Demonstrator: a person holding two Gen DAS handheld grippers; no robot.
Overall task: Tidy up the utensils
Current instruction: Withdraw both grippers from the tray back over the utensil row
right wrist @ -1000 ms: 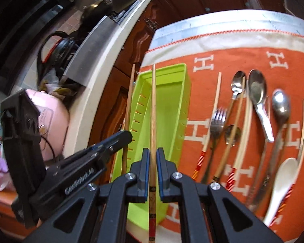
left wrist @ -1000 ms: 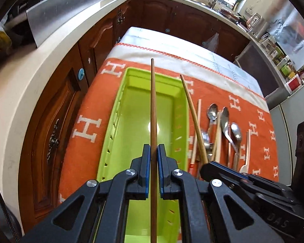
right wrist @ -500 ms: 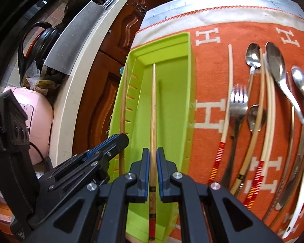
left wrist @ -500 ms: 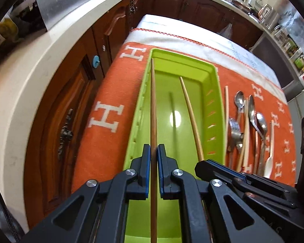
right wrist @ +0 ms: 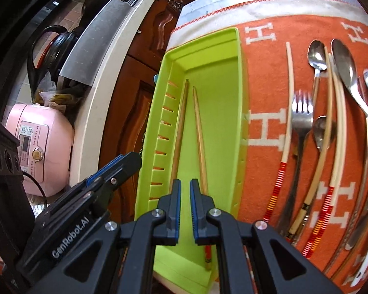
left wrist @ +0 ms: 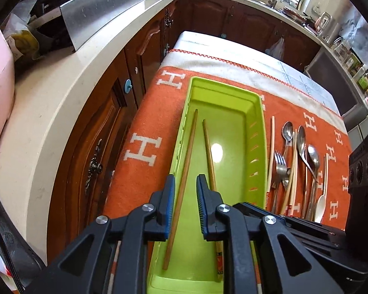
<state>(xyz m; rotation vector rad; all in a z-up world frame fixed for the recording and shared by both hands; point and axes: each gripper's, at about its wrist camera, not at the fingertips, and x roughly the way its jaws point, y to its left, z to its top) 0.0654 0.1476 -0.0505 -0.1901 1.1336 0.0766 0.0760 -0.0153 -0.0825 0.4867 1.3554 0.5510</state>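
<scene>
A lime-green tray (left wrist: pixel 223 90) (right wrist: pixel 203 41) lies on the orange cloth (left wrist: pixel 144 127). Two brown wooden chopsticks lie inside it along its left side. The left chopstick (left wrist: pixel 184 171) (right wrist: pixel 180 127) rests on the tray floor beneath my left gripper (left wrist: pixel 186 178). Those jaws are opening and the pads stand clear of the stick. The other chopstick (left wrist: pixel 209 156) (right wrist: pixel 200 142) runs under the right finger of my right gripper (right wrist: pixel 185 183). That gripper's jaws stand a narrow gap apart with only tray floor between them. Both grippers hover side by side over the tray's near end.
Forks, spoons and several cream chopsticks with red-striped ends (left wrist: pixel 294 166) (right wrist: pixel 319 122) lie on the cloth right of the tray. Left of the table are dark wood cabinets (left wrist: pixel 98 147), a pale counter (left wrist: pixel 49 103), a metal panel (left wrist: pixel 103 7) and a pink cooker (right wrist: pixel 36 142).
Both chopsticks have left the jaws and now lie in the tray. The left jaws have widened. The left gripper has shifted over the tray's left side.
</scene>
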